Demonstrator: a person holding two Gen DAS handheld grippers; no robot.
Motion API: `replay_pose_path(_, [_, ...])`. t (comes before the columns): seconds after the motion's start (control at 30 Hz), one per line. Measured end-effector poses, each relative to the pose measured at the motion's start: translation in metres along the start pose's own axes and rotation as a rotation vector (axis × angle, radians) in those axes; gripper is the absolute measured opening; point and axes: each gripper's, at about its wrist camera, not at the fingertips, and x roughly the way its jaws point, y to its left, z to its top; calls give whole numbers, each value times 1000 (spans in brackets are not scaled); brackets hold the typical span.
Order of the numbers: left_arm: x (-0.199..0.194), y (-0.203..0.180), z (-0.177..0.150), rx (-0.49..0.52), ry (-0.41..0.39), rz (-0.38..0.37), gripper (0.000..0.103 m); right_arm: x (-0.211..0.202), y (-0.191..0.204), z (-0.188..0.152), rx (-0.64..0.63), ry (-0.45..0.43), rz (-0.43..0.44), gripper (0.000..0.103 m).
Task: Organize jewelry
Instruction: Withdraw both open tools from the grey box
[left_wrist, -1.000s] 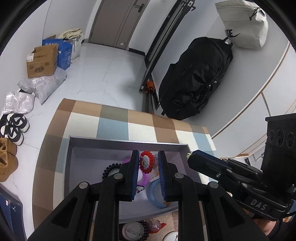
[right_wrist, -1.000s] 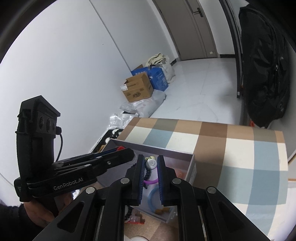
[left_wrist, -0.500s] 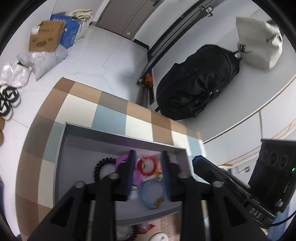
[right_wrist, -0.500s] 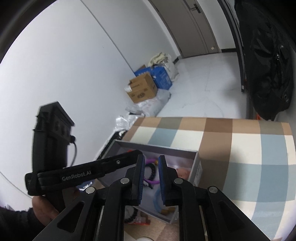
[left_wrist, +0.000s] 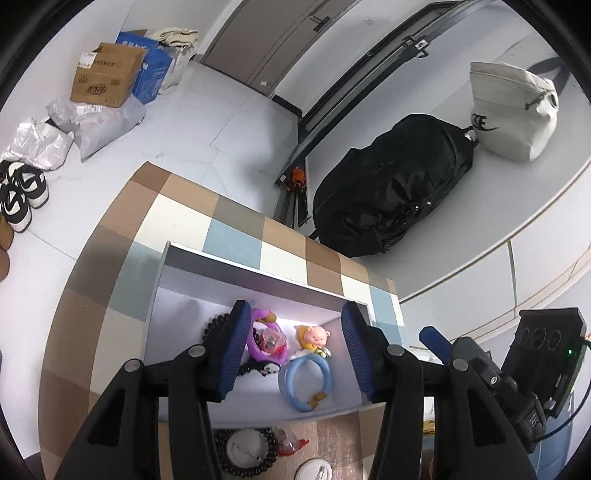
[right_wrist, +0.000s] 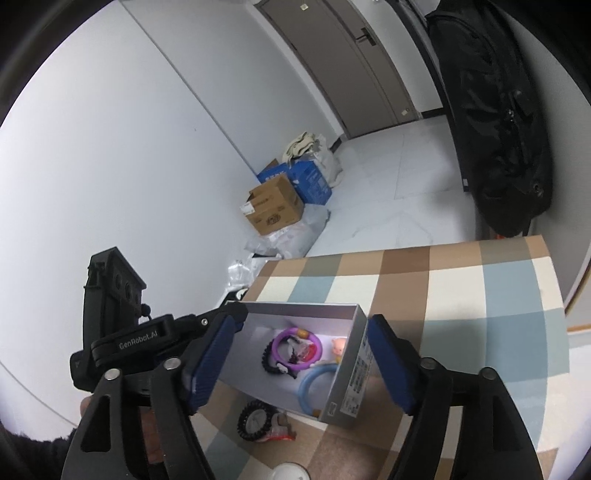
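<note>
A grey open box (left_wrist: 258, 273) (right_wrist: 349, 369) sits on the checkered table. Inside it lie a purple bracelet (left_wrist: 264, 341) (right_wrist: 295, 349), a blue ring bracelet (left_wrist: 304, 382) (right_wrist: 314, 387), a small doll charm (left_wrist: 314, 336) (right_wrist: 338, 346) and a black beaded bracelet (left_wrist: 212, 325). My left gripper (left_wrist: 293, 352) is open and empty above the box. My right gripper (right_wrist: 295, 363) is open and empty, its jaws standing on either side of the box. The left gripper also shows in the right wrist view (right_wrist: 155, 336).
A black beaded bracelet around a white disc (left_wrist: 245, 454) (right_wrist: 255, 421) and a red-and-white trinket (left_wrist: 291, 441) (right_wrist: 280, 428) lie on the table in front of the box. A white lid (left_wrist: 316, 470) is at the near edge. A black bag (left_wrist: 391, 192) and cardboard boxes (left_wrist: 107, 75) stand beyond.
Both grippers opened wide from nearly shut. The red-and-white flower piece between the left jaws is gone from them; a doll charm now lies in the box. Both cameras rose and pulled back slightly.
</note>
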Motion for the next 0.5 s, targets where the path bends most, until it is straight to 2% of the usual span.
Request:
replay_pose_path(0.07, [-6,-1,-3,18,-4,1,45,-4,0,-2,2,-10,-3,85])
replay_pose_path(0.2, [-18,-13,-12,83,3,-58,45,-14,-2,-11,24,-8,-4,88])
replay_pose_path(0.3, [-23,-24,-22,139,-4,-33,45,-21,-5,-20,38,-5,-28,91])
replay_pose_path(0.5, [-18,-32,-52,189,53,29,45,-35,-7,-34,61,-11,-49,96])
